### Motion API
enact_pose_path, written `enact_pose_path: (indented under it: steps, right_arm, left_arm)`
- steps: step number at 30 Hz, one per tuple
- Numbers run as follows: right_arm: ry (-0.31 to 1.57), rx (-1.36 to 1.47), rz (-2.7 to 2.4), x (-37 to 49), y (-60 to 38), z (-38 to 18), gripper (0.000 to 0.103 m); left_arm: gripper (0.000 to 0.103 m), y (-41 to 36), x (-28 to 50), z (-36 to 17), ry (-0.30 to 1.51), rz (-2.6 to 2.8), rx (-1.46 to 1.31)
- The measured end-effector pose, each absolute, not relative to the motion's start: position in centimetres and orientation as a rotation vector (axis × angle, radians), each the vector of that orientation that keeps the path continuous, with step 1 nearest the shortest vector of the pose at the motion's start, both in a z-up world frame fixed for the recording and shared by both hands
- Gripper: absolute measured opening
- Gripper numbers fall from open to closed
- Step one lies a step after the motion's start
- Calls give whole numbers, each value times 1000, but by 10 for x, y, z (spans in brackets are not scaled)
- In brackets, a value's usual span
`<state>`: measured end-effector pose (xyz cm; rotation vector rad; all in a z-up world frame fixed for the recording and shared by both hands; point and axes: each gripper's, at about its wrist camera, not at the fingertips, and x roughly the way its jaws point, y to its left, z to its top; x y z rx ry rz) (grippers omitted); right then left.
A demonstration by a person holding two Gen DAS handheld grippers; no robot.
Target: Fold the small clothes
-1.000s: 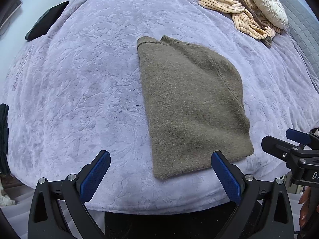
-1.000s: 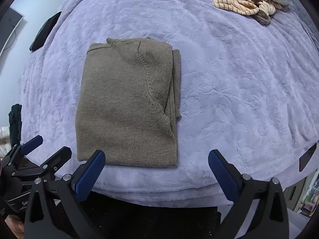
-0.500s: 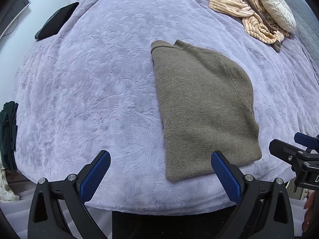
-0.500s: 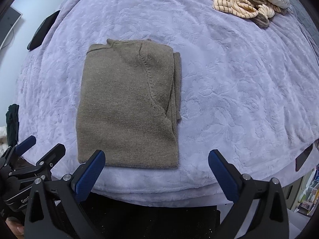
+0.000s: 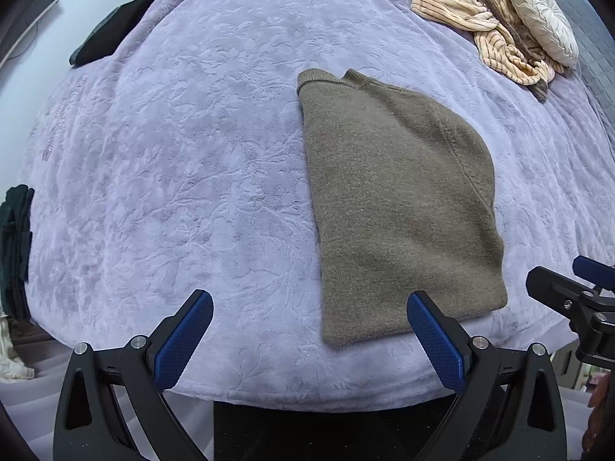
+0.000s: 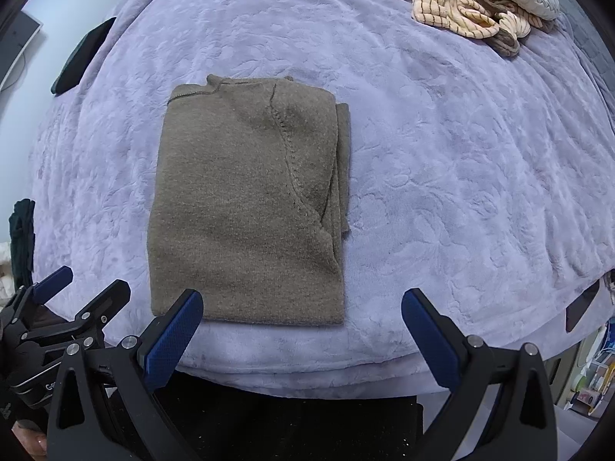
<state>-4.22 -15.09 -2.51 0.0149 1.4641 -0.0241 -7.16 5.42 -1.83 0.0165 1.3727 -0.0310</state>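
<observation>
Folded sweater (image 6: 246, 207) on blanket (image 6: 442, 176) near its front edge, striped garment (image 6: 453, 11) at far right, phone (image 6: 82, 55) at far left

one brown sweater (image 6: 246, 207) (folded), one striped garment (image 6: 442, 7), one cushion (image 5: 542, 27), two hand-held grippers (image 5: 307, 340) (image 6: 301, 340)

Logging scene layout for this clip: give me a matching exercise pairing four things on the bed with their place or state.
Things:
1. brown sweater
2. striped cream garment
3. black flat object
4. left gripper

Descriptions:
A. crumpled at the far right, next to a pale cushion
B. open, holding nothing
C. folded flat near the front edge of the purple blanket
D. lying at the far left edge of the blanket

Pairs: 1-C, 2-A, 3-D, 4-B
</observation>
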Motion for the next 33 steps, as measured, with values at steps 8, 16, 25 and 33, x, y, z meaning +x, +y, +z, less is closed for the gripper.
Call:
enact_pose_path:
  steps: [8,16,25,33]
  right_arm:
    - [1461,4,-35,-43,-150,-22,103]
    - [1460,-5,-35,-43,-148,-21,103]
    - [1458,-10,-28,-41,-144,-20,103]
    - [1458,-11,-28,-41,-145,-20,103]
  left_arm:
    - [101,56,-71,-18,1368,-24,26]
    - [101,59,-71,-17,1367,-18,21]
    - [101,59,-70,-16,1364,-12,28]
    - [101,56,-71,-15,1361,-10,32]
